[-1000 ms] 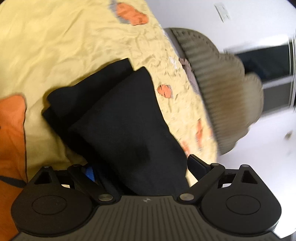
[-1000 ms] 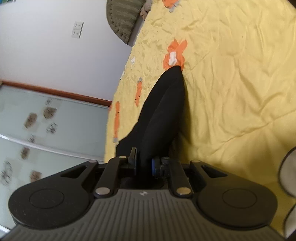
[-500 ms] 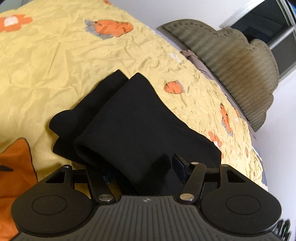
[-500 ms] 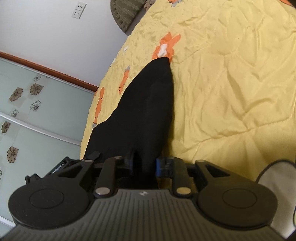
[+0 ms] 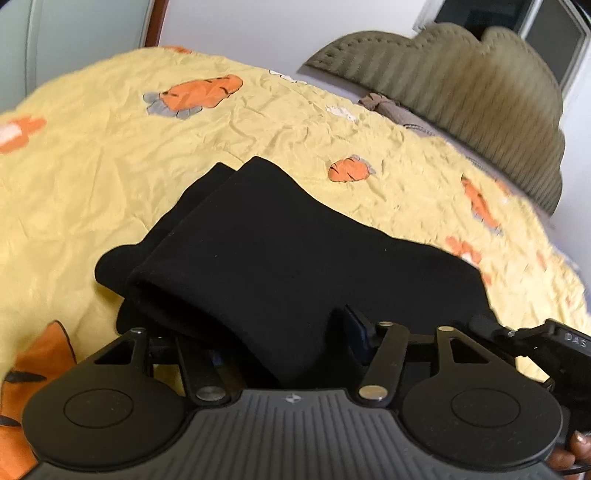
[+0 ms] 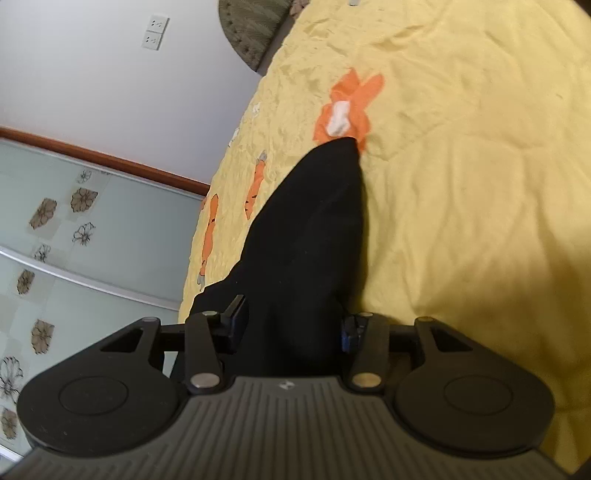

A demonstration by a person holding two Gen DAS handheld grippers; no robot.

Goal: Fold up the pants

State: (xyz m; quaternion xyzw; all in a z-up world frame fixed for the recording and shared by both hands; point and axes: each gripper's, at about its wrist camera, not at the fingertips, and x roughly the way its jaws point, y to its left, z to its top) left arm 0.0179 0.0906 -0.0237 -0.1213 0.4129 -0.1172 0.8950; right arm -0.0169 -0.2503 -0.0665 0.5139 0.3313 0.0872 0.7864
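Observation:
The black pants [image 5: 280,243] lie folded in a thick bundle on the yellow carrot-print quilt [image 5: 92,184]. My left gripper [image 5: 266,332] straddles the bundle's near end, its jaws closing, and the right pad [image 5: 356,328] touches the fabric while cloth covers the left finger. In the right wrist view the pants [image 6: 310,229] stretch away as a long narrow strip. My right gripper [image 6: 295,317] has this strip between its jaws, which are opening, and the pads stand just off the cloth. Part of the right gripper [image 5: 554,343] shows at the left view's right edge.
An olive ribbed headboard [image 5: 461,81] stands behind the bed. The bed's edge runs along a white wall with a socket [image 6: 155,33] and pale floral sliding doors [image 6: 74,229]. A person's fingers [image 5: 576,450] show at the lower right.
The left gripper rolled level and narrowed around the folded bundle. The right gripper, shut on the pants a second ago, has spread its jaws and moved along the strip.

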